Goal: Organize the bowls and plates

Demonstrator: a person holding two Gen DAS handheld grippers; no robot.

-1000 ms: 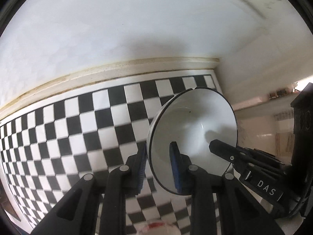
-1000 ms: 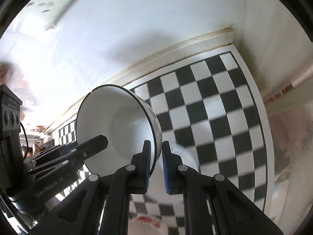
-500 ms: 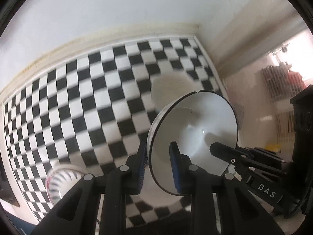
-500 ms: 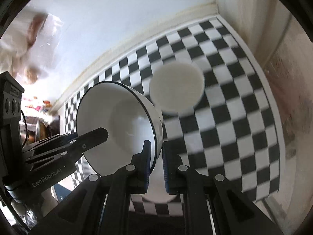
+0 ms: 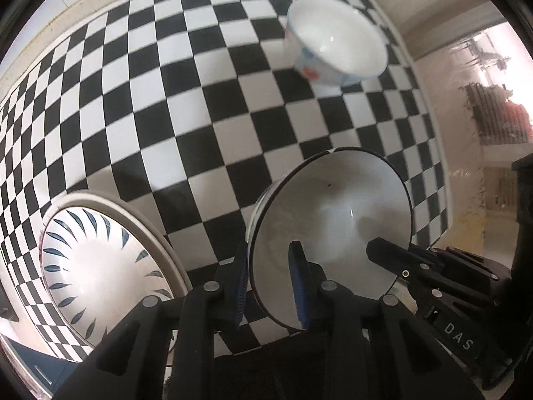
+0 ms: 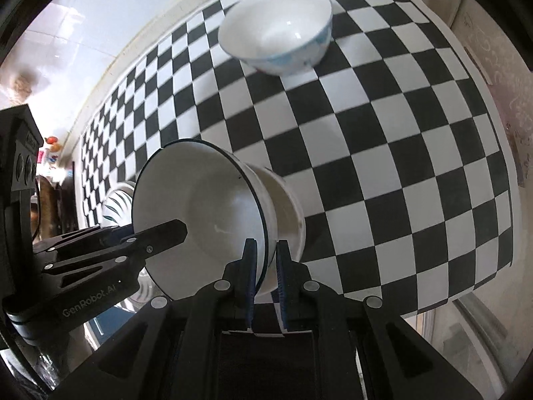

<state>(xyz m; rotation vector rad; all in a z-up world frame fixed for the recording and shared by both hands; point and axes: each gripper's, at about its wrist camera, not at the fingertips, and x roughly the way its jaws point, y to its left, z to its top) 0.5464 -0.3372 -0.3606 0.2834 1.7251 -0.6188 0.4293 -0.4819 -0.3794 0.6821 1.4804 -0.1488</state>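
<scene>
I had both tools pinching one dark-rimmed bowl point(image 5: 329, 220) by opposite sides of its rim, left tool point(image 5: 271, 283), right tool point(image 6: 266, 276), held tilted above the checkered bench point(image 5: 186, 106). Patterned bowl point(image 5: 336, 41) stood farther off; leaf-patterned plate point(image 5: 100, 266) lay left.

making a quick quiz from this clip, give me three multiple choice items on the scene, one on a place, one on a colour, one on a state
1. Where does the free bowl stand?
A. on the checkered cloth
B. inside the patterned plate
C. on the floor

2. What colour is the held bowl's rim line?
A. red
B. dark
C. yellow

3. How is the held bowl gripped?
A. by the left tool alone
B. by the right tool alone
C. by both tools, on opposite sides of the rim

Key: 1 A, its base sits on the squares; 2 B, a thin dark line edges it; 3 C, each tool's view shows the other clamped too.
</scene>
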